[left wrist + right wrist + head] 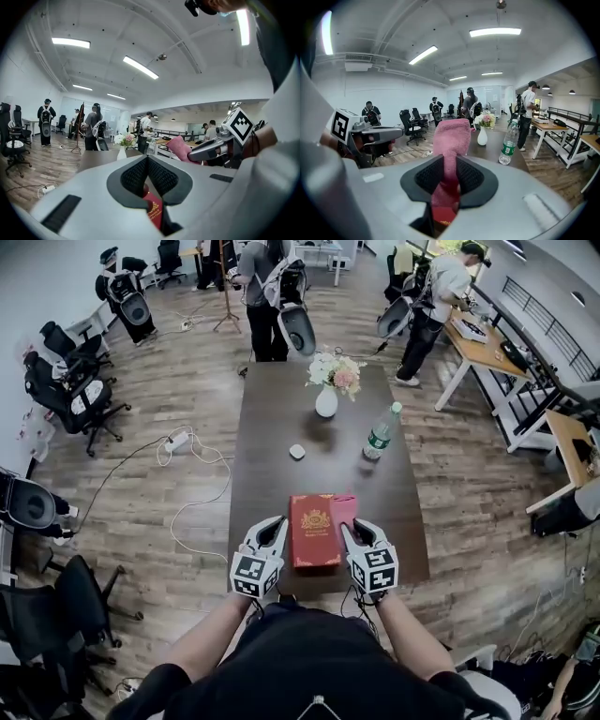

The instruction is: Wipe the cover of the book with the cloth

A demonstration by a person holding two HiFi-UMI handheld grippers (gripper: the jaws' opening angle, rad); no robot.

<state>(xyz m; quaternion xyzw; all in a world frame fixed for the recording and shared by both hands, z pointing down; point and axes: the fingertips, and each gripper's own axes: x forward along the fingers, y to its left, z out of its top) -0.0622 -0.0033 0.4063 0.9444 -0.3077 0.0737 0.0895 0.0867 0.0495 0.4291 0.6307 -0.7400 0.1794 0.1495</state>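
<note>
Pink cloth (451, 136) is clamped between the pads of the right gripper (450, 157). The jaws are closed onto it, and the free end stands up past the fingertips. In the head view the cloth (345, 510) is seen at the far right corner of the red book (314, 531), with the right gripper (349, 532) set against the book's right edge. Through the gap under the right jaws a strip of the red cover (443, 214) with gold print is seen.

The left gripper (147, 158) is shown with its pads brought together at the tips and nothing caught between them. The book (152, 210) is seen through the slot below them. From above, the left gripper (277, 525) is placed at the book's left edge; whether it presses on the cover cannot be told.

The book is laid flat near the front edge of a dark wooden table (281, 427), between the two grippers. Farther along the table a vase of flowers (326, 399), a plastic bottle (378, 439) and a small white object (297, 452) are set well apart from the book.
</note>
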